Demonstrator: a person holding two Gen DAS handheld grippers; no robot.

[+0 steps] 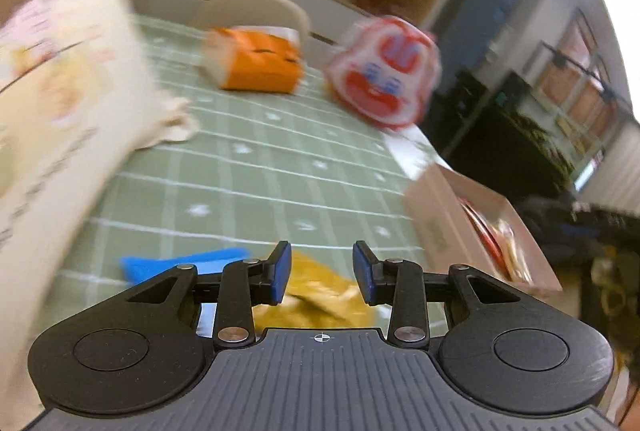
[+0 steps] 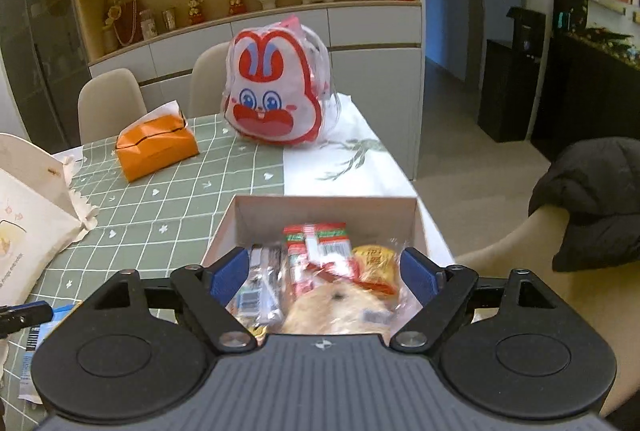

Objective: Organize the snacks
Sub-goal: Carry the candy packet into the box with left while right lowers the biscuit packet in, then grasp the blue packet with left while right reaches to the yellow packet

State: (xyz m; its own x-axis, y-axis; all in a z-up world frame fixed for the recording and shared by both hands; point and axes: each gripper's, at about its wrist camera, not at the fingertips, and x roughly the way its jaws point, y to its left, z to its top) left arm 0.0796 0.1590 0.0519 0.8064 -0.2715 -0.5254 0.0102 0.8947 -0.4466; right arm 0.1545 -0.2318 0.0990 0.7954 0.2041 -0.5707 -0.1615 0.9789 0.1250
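A pale cardboard box (image 2: 324, 209) sits at the table's right edge and holds several snack packs: a red and white pack (image 2: 316, 247), a yellow pack (image 2: 374, 261) and a round bread-like pack (image 2: 340, 307). My right gripper (image 2: 322, 273) is open above the box with nothing between its pads. The box also shows in the left wrist view (image 1: 440, 215), blurred. My left gripper (image 1: 322, 273) is open over a yellow snack bag (image 1: 316, 299) on the table, beside a blue packet (image 1: 180, 265).
On the green checked tablecloth (image 2: 168, 191) stand an orange tissue box (image 2: 154, 143), a red and white rabbit-shaped bag (image 2: 276, 91) and a large cream paper bag (image 2: 28, 215) at the left. Chairs and a shelf unit stand behind. A dark jacket (image 2: 596, 199) hangs on a chair at right.
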